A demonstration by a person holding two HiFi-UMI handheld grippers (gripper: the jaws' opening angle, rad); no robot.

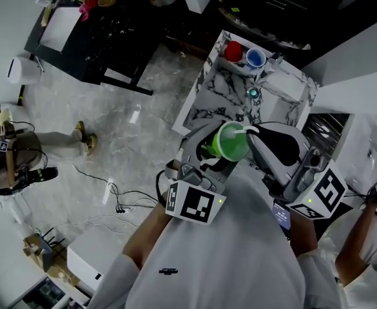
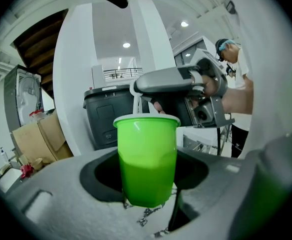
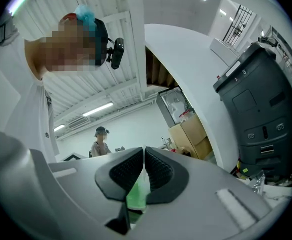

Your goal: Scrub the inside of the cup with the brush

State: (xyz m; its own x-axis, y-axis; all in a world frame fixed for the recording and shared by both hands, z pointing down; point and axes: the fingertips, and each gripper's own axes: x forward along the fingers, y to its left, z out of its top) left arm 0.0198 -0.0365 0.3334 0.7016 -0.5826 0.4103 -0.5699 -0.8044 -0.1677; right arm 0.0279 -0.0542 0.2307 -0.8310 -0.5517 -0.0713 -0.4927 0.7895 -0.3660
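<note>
Marble counter [image 1: 222,103] lies below and beyond both tongs, and at its far end a red cup [image 1: 233,49] and a blue cup [image 1: 256,58] stand just beside each other. Off to the left, well apart on the pale floor, a second person [image 1: 9,153] stands. Seen from the left gripper view, a black bin [image 2: 104,120] stands behind a white column, with a cardboard box [image 2: 42,137] further left.

Up in the air over the counter's near edge, the left gripper [image 1: 205,159] clamps the green cup [image 2: 148,159] by its lower body. The cup's long axis runs straight across those jaws, and its white-rimmed mouth faces the right gripper [image 3: 144,167], which crowds in close over that opening. The right jaws are pinched almost together on the thin white handle of the brush [image 2: 135,104], which drops into the cup's mouth.
</note>
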